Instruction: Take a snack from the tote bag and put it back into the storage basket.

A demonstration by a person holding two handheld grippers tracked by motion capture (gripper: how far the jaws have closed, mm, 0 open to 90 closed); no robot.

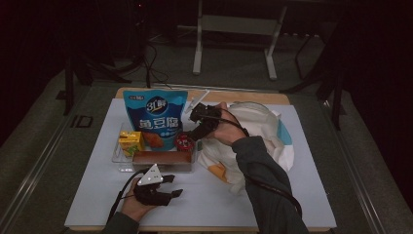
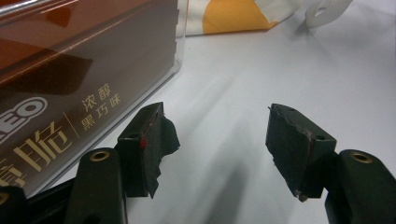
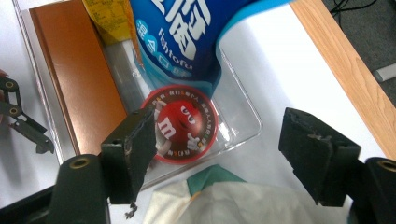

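A clear plastic tray [image 1: 117, 157] holds a blue snack bag [image 1: 155, 117], a yellow drink carton [image 1: 130, 142], a brown chocolate box [image 1: 161, 158] and a round red candy tin [image 1: 184, 141]. My right gripper [image 1: 191, 127] hovers open over the tray's right end. In the right gripper view its jaws [image 3: 219, 126] frame the red tin [image 3: 187, 123] and the tray rim [image 3: 243, 128] without touching them. My left gripper [image 1: 174, 185] rests open near the table's front edge, just in front of the tray. Nothing lies between its jaws [image 2: 215, 121], and the brown box [image 2: 70, 70] stands close on its left.
A crumpled white cloth bag [image 1: 258, 136] with orange and teal patches lies right of the tray, under my right forearm. A white mat [image 1: 302, 195] covers the wooden table [image 3: 345, 70]. Beyond the table stand a metal frame and cables on the floor.
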